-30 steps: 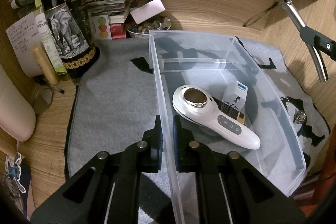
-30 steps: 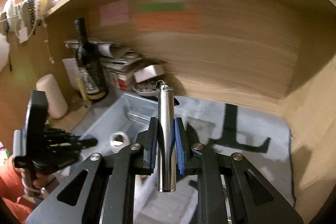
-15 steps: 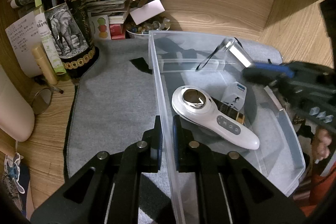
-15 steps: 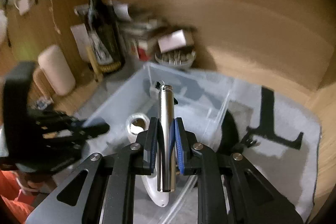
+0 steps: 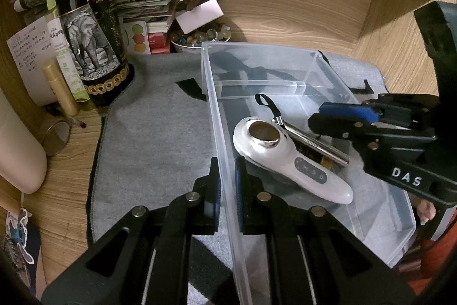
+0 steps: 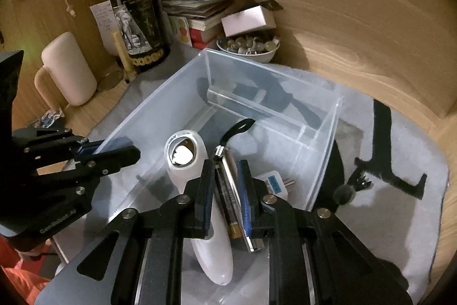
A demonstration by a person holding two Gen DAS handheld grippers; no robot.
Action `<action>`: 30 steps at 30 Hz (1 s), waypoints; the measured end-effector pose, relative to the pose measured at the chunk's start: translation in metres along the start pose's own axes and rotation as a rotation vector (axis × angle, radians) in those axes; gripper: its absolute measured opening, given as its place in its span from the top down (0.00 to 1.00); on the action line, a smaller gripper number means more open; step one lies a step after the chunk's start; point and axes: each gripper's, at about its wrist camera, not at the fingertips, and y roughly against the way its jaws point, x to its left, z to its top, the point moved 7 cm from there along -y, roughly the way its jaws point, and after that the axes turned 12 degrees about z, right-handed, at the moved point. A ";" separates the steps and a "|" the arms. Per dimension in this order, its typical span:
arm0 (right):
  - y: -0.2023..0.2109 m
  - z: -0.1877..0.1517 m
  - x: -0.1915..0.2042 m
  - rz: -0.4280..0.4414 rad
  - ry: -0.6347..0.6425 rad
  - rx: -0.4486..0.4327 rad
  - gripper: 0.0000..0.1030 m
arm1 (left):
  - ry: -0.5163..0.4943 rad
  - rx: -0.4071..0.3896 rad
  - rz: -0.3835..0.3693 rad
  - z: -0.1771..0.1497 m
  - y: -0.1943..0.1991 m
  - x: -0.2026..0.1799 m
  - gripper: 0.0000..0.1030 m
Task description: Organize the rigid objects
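Note:
A clear plastic bin (image 5: 220, 133) (image 6: 160, 110) stands on a grey mat. My left gripper (image 5: 227, 179) is shut on the bin's left wall. Inside lie a white handheld device (image 5: 288, 159) (image 6: 185, 159), a white plug adapter (image 6: 275, 182) and a silver metal cylinder (image 5: 317, 143) (image 6: 228, 190) with a black strap. My right gripper (image 6: 227, 190) is over the bin with its jaws parted. The cylinder lies loose between them, beside the white device. The right gripper also shows in the left wrist view (image 5: 342, 119).
A dark wine bottle (image 5: 91, 27) (image 6: 140, 19), a paper stack (image 6: 194, 2), a bowl of marbles (image 6: 248, 46) and a cream mug (image 6: 68, 70) crowd the back left. A small dark object (image 6: 348, 190) lies on the mat right of the bin. Wooden walls enclose the nook.
My right gripper came down into the bin with the silver cylinder and opened, leaving the cylinder lying beside the white device. My left gripper stayed on the bin wall.

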 end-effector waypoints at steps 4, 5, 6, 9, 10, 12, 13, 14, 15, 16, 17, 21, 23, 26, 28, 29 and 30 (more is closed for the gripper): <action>0.015 0.003 -0.006 -0.013 -0.014 -0.037 0.69 | 0.000 0.000 0.000 0.000 0.000 0.000 0.91; 0.019 0.004 -0.008 -0.016 -0.015 -0.045 0.64 | 0.000 0.000 0.000 0.000 0.000 0.000 0.91; 0.025 0.004 -0.010 -0.024 -0.017 -0.063 0.53 | 0.000 0.000 -0.001 0.000 0.000 0.000 0.91; 0.049 0.005 -0.023 -0.072 -0.033 -0.133 0.39 | -0.001 0.000 0.000 0.000 0.000 0.000 0.91; 0.054 0.005 -0.027 -0.083 -0.041 -0.144 0.36 | -0.002 0.000 0.000 0.000 0.000 0.000 0.91; 0.066 0.005 -0.038 -0.112 -0.063 -0.168 0.31 | -0.001 0.000 0.000 0.000 0.000 0.000 0.91; 0.072 0.003 -0.044 -0.127 -0.075 -0.177 0.29 | 0.000 0.000 0.000 0.000 0.000 0.000 0.91; 0.076 0.002 -0.050 -0.139 -0.084 -0.183 0.29 | 0.000 0.000 -0.001 0.000 0.000 0.000 0.91; 0.081 0.000 -0.057 -0.155 -0.096 -0.186 0.29 | 0.000 0.000 0.000 0.000 0.000 0.000 0.91; 0.083 -0.001 -0.063 -0.165 -0.102 -0.186 0.29 | -0.001 -0.001 0.001 0.000 0.000 0.000 0.91; 0.084 -0.002 -0.068 -0.177 -0.107 -0.183 0.29 | -0.001 -0.001 0.001 0.000 0.000 0.000 0.91; 0.079 -0.009 -0.096 -0.220 -0.157 -0.150 0.29 | 0.000 -0.001 0.000 0.000 0.000 0.000 0.91; 0.070 -0.014 -0.110 -0.226 -0.193 -0.122 0.29 | -0.002 -0.001 0.001 0.000 0.000 -0.001 0.91; 0.054 -0.021 -0.125 -0.207 -0.243 -0.074 0.29 | -0.003 0.001 0.002 0.001 -0.001 -0.001 0.91; 0.043 -0.023 -0.132 -0.205 -0.261 -0.046 0.29 | -0.005 0.001 0.003 0.001 -0.001 -0.001 0.91; 0.038 -0.024 -0.134 -0.204 -0.268 -0.036 0.29 | -0.006 0.001 0.003 0.001 0.000 -0.001 0.91; 0.033 -0.024 -0.136 -0.198 -0.275 -0.024 0.29 | -0.005 0.002 0.002 0.001 0.000 -0.001 0.91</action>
